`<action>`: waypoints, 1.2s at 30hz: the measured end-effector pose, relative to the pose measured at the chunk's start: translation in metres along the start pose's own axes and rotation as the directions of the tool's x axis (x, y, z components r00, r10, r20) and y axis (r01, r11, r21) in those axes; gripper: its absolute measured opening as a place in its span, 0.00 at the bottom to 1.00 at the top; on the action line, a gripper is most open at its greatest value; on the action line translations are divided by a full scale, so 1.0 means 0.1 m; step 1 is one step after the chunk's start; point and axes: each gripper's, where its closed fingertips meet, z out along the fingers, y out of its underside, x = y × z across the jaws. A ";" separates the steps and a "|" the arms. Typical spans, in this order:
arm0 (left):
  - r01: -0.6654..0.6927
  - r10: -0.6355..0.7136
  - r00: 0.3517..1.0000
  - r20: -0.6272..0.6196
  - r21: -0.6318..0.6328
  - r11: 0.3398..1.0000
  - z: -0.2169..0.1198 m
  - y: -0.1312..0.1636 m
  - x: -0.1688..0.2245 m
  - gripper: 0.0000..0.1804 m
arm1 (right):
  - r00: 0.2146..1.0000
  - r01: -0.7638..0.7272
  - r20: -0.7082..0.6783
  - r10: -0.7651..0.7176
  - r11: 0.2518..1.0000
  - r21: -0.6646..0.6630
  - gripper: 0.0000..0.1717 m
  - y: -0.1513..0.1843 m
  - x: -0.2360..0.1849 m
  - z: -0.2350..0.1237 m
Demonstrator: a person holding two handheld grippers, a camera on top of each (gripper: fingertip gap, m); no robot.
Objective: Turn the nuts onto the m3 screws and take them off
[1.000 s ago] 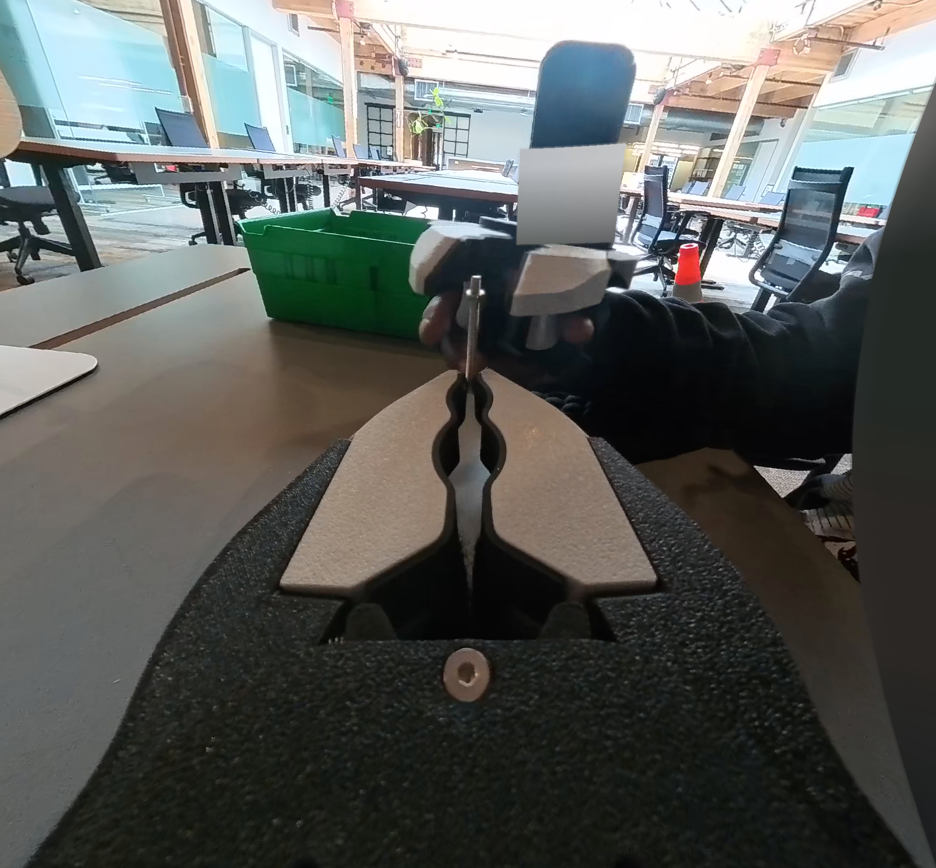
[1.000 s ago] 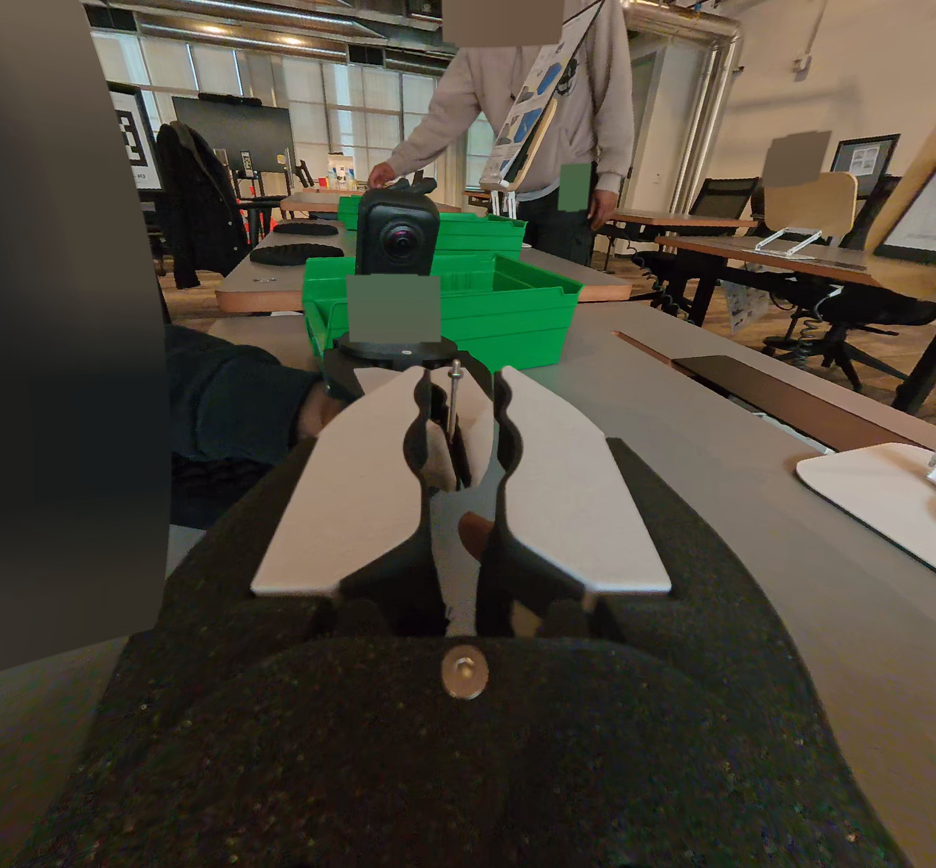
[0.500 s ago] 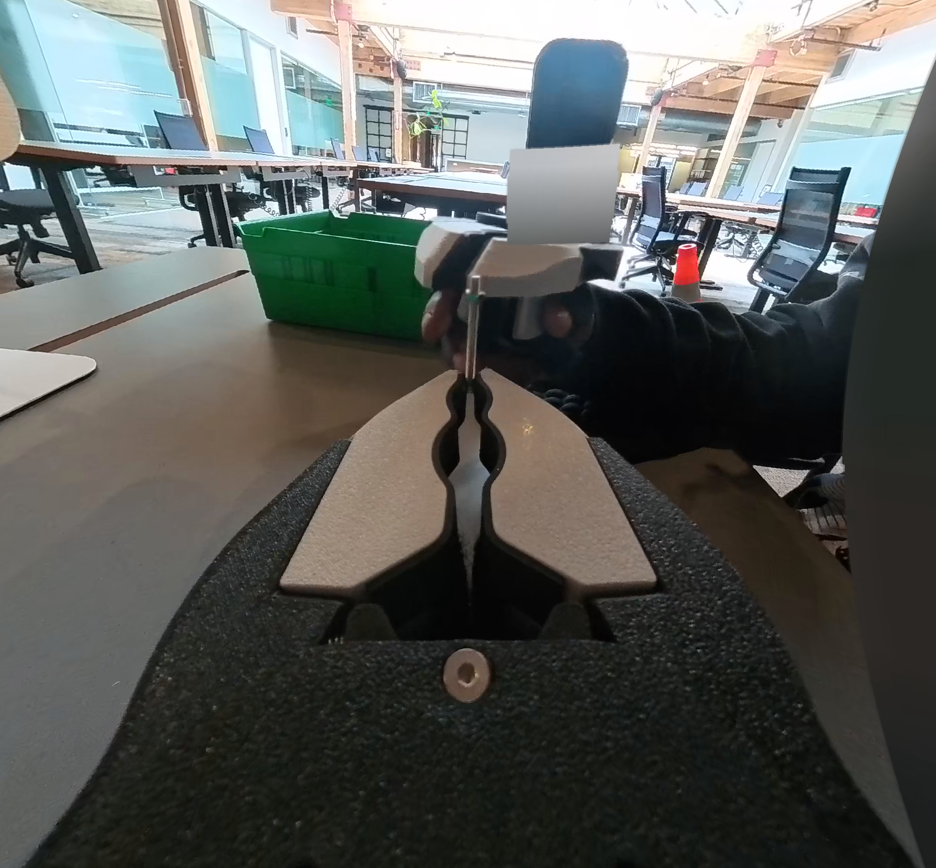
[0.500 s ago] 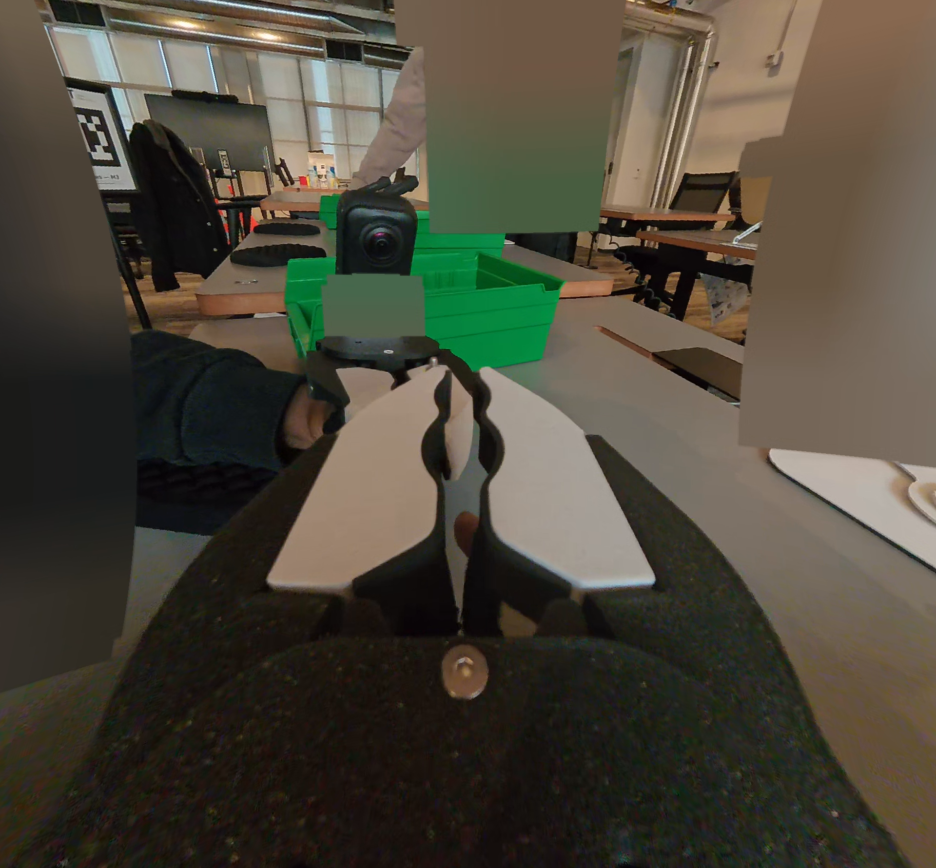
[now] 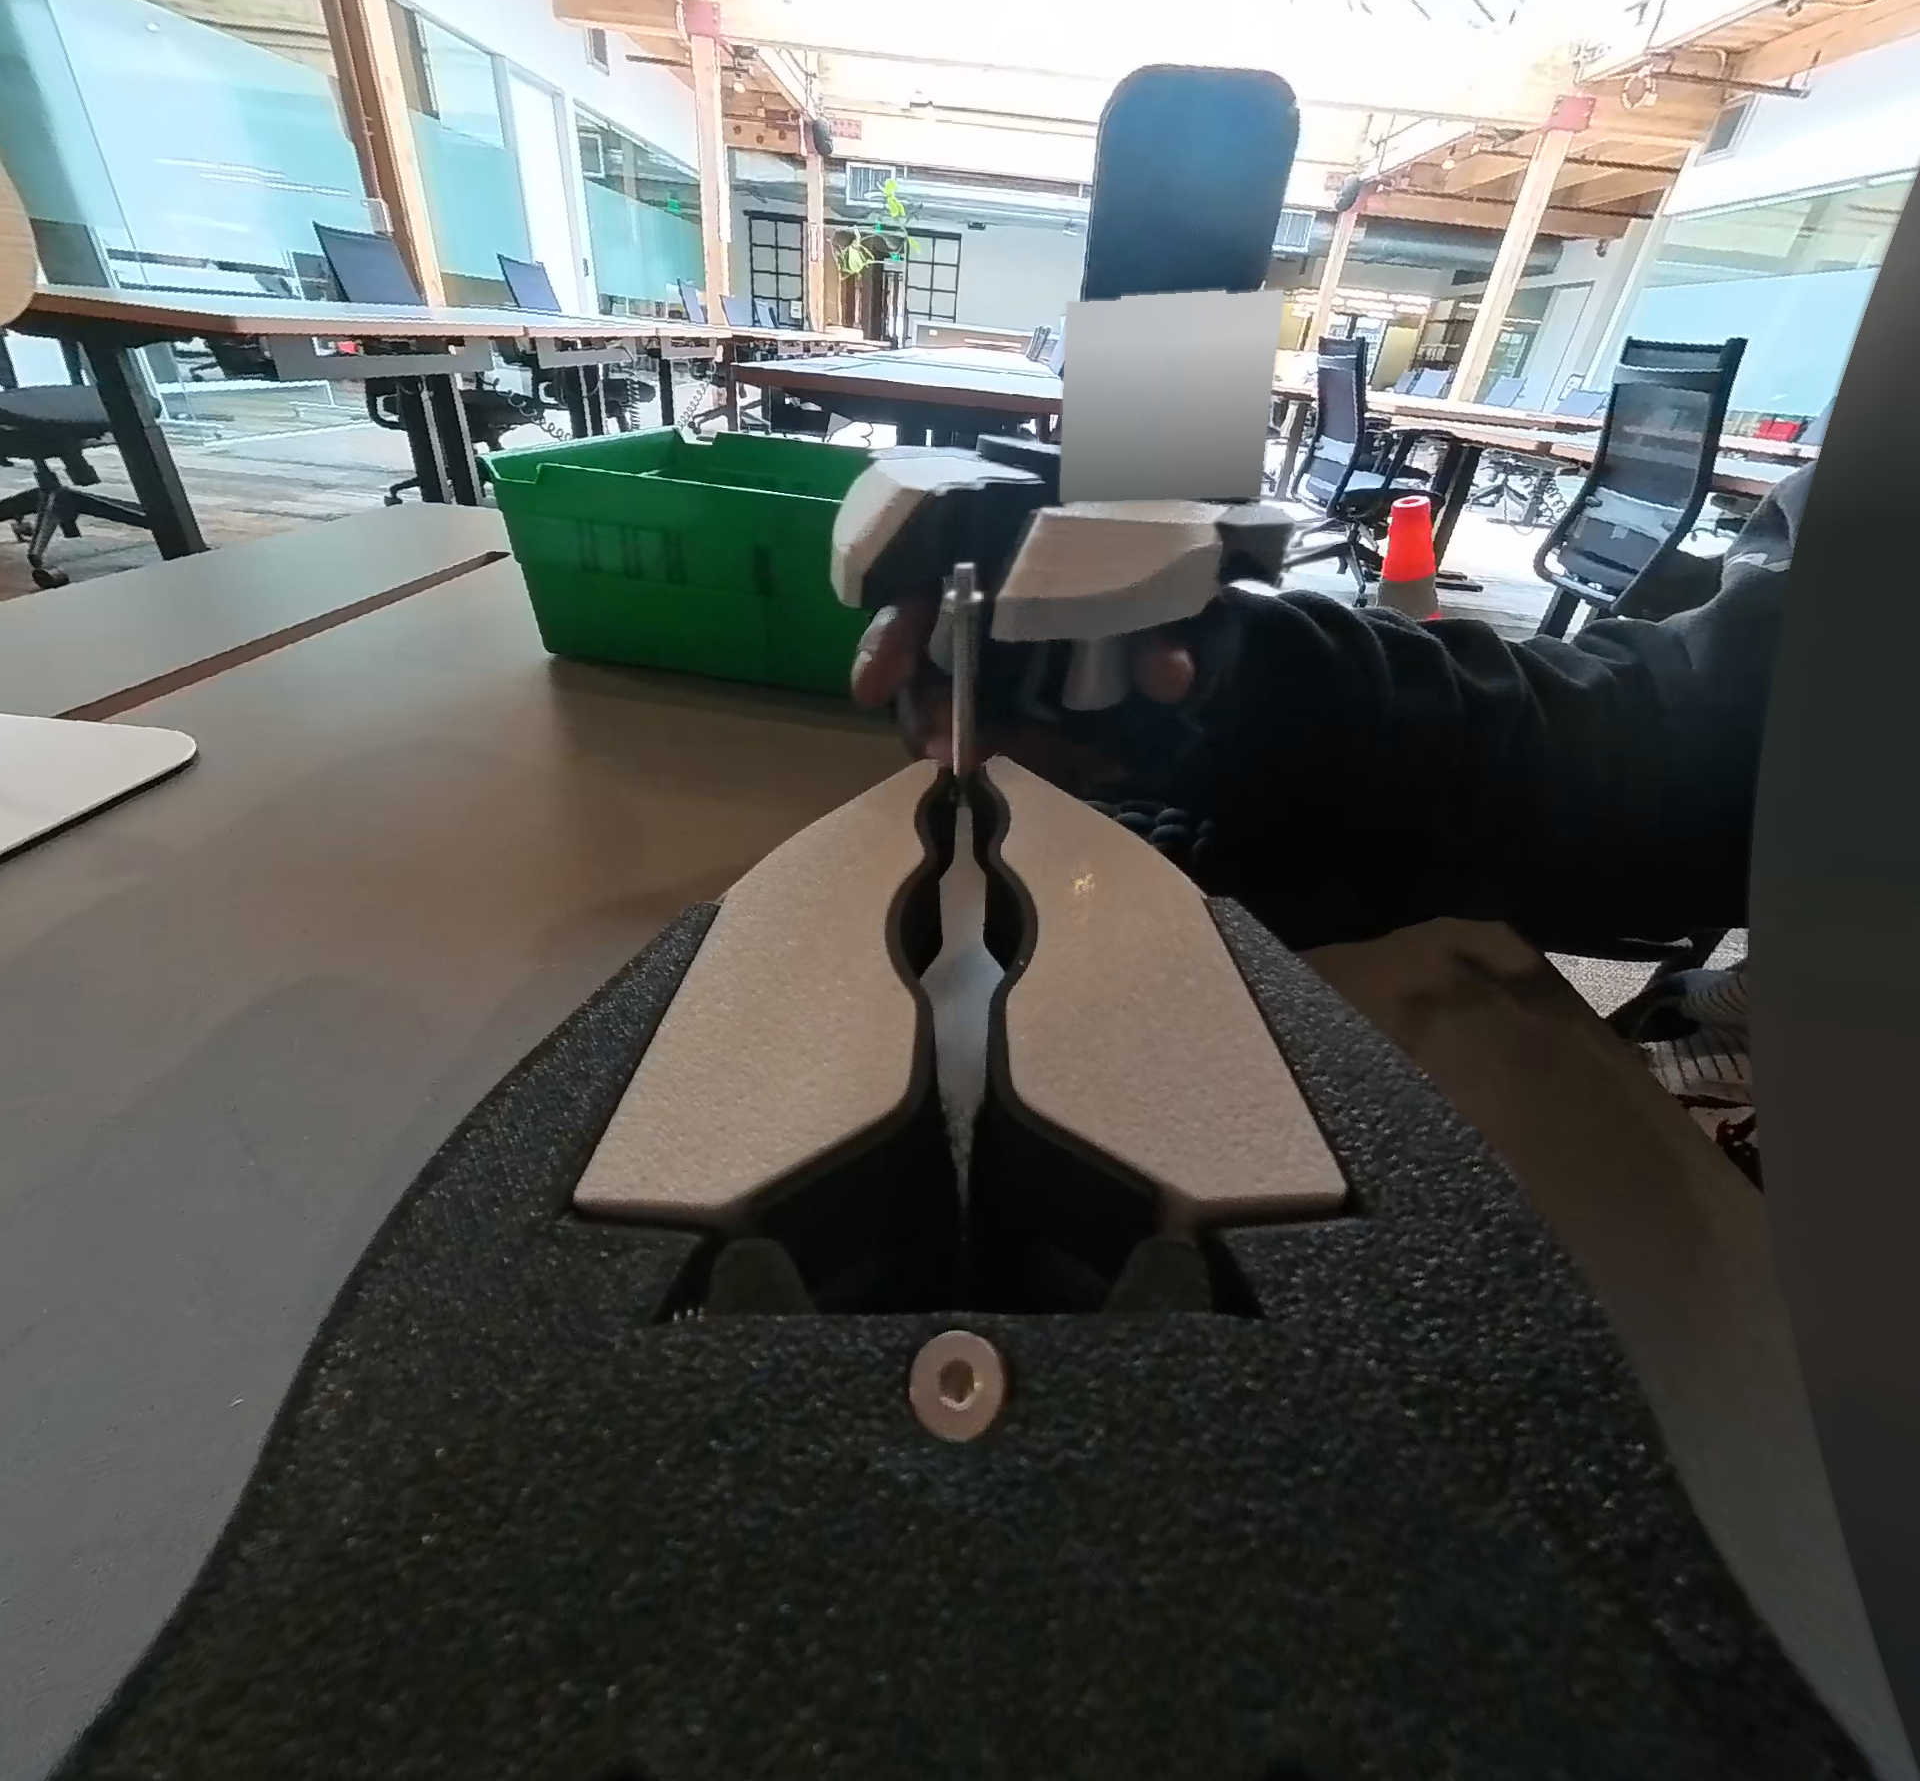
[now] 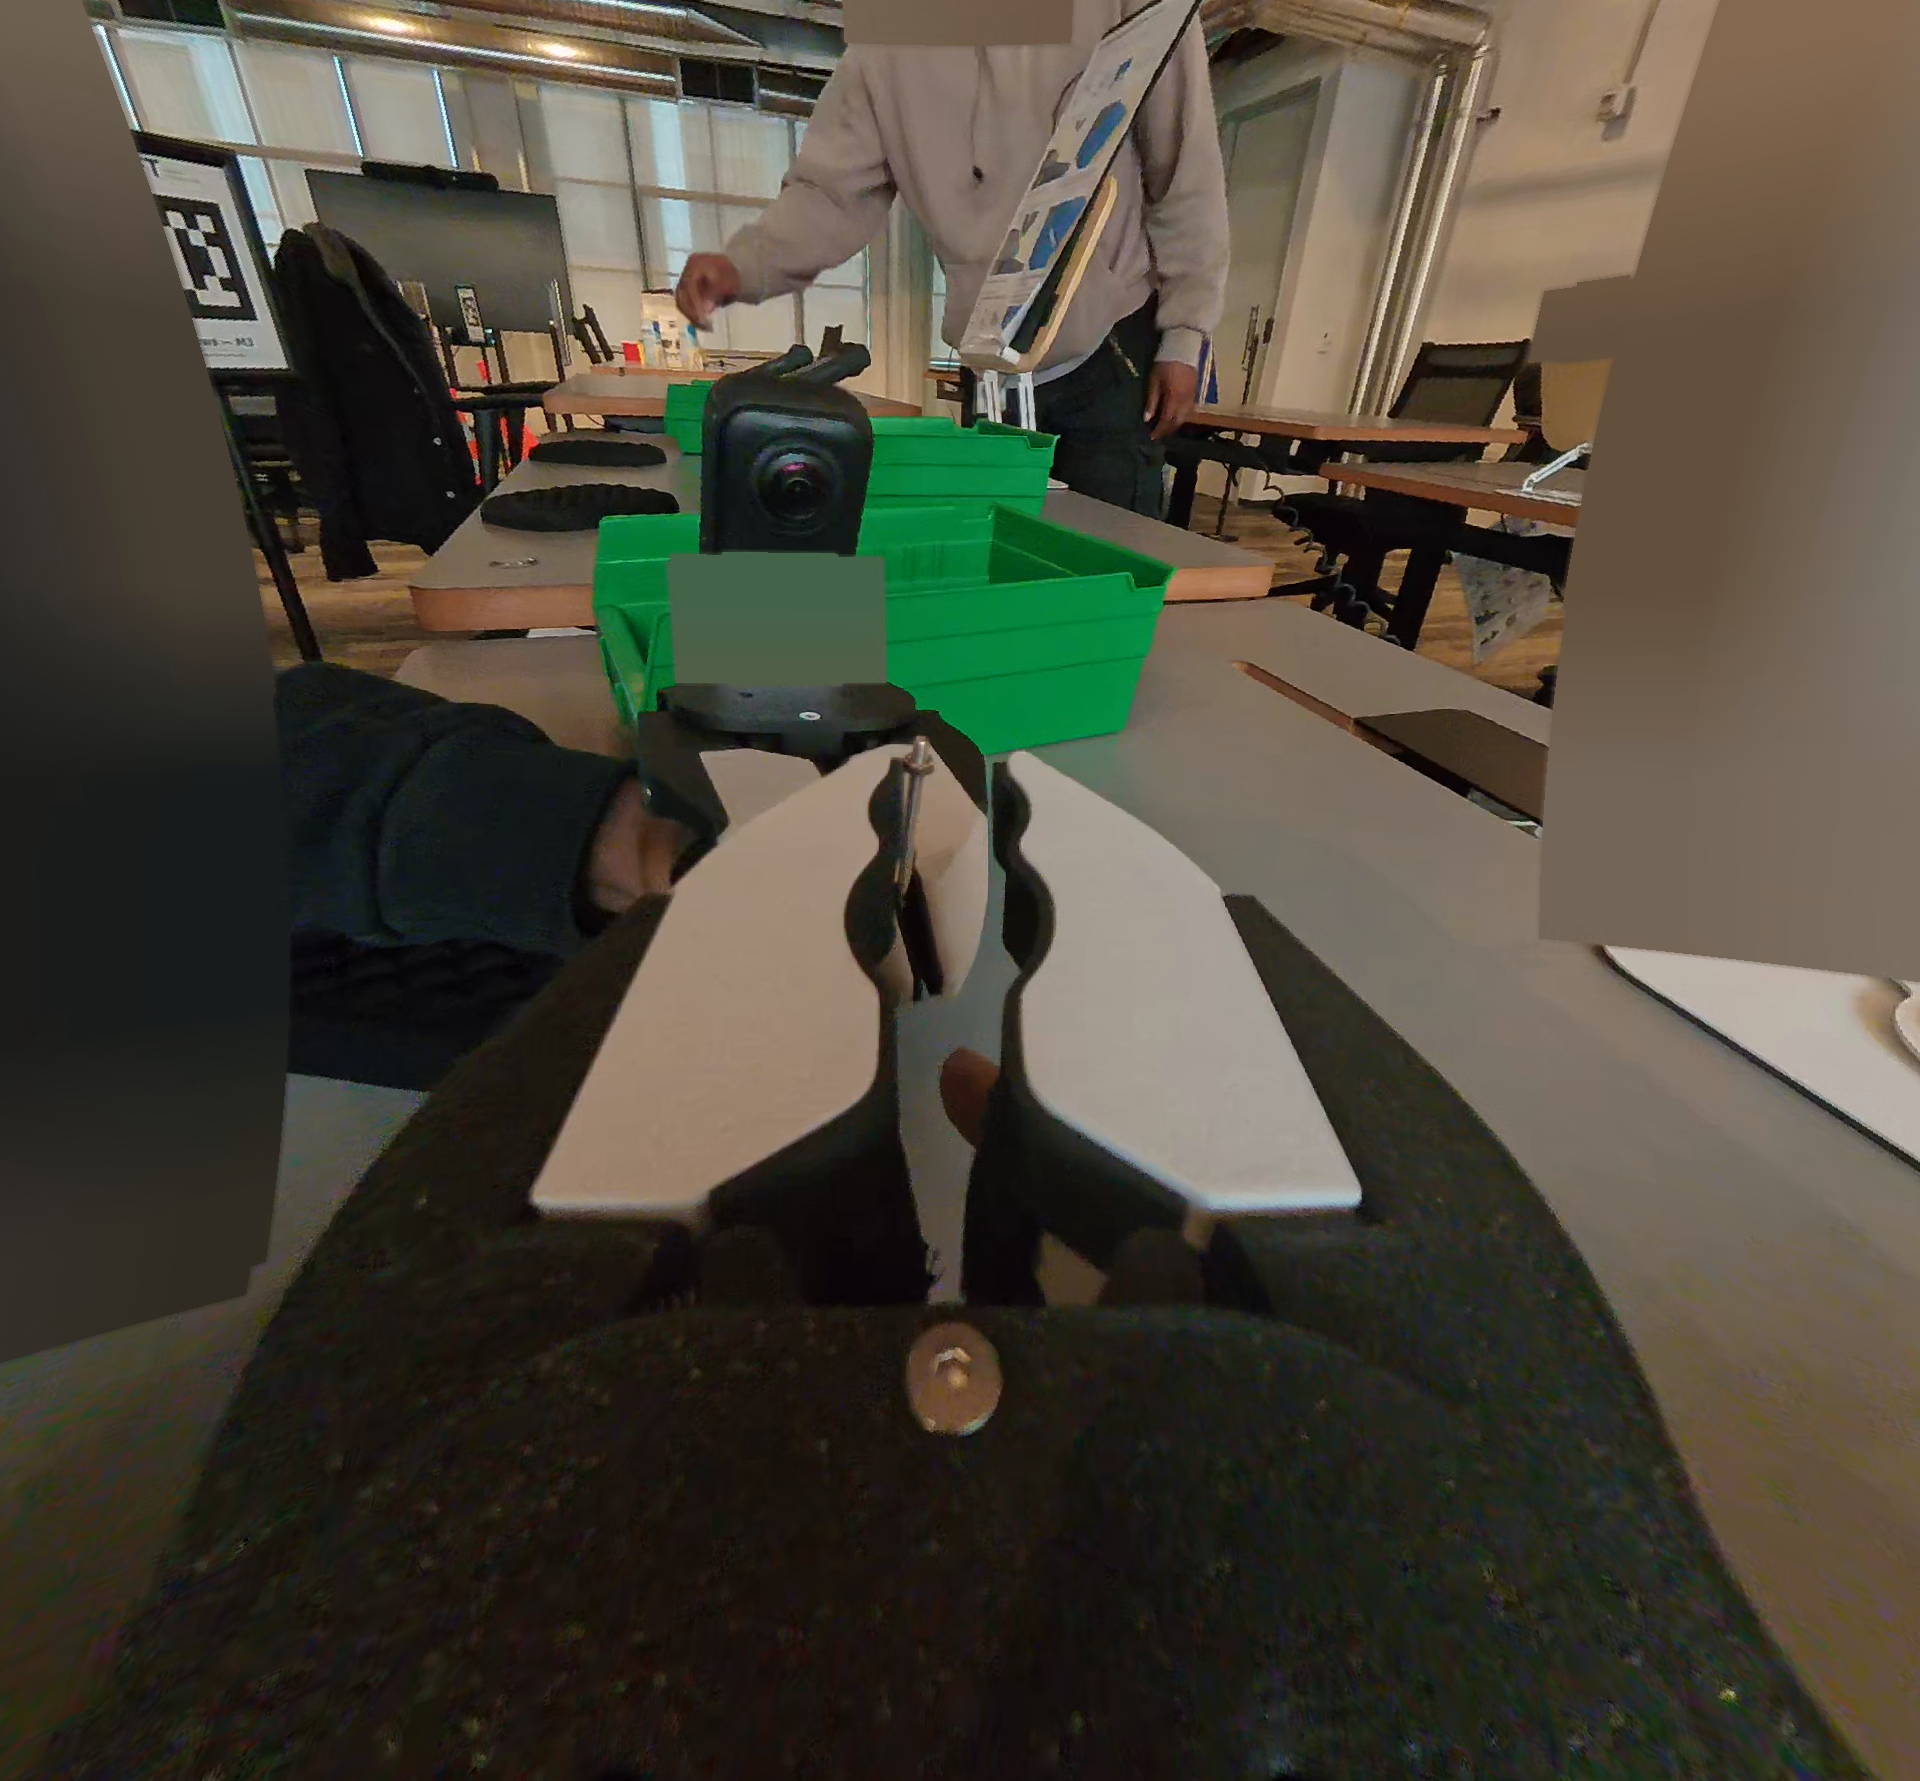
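Observation:
My left gripper (image 5: 961, 775) is shut on the lower end of a thin metal screw (image 5: 961, 682) and holds it upright above the table. A small nut (image 5: 965, 595) sits near the screw's top. My right gripper (image 5: 982, 568) faces me, open, with one finger on each side of the screw's top. In the right wrist view my right gripper (image 6: 951, 775) is open. The screw (image 6: 906, 838) and nut (image 6: 918, 768) stand between its fingertips, nearer the left one, with a gap to the right pad. The left gripper (image 6: 925, 910) shows behind them.
A green bin (image 5: 665, 568) stands on the grey table just beyond the grippers; it also shows in the right wrist view (image 6: 1039, 630). A white pad (image 5: 73, 775) lies at the table's side. A person (image 6: 987, 173) stands at a farther table. My two grippers' fingertips are within a few centimetres of each other.
My right gripper closed around the screw's top half a second ago and has opened again. My left gripper has kept the screw still.

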 end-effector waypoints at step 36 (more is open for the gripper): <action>0.002 -0.002 1.000 0.006 0.003 1.000 0.00 0.00 -0.01 0.01 | 1.000 0.014 -0.005 -0.014 1.000 -0.009 0.08 0.00 -0.02 0.03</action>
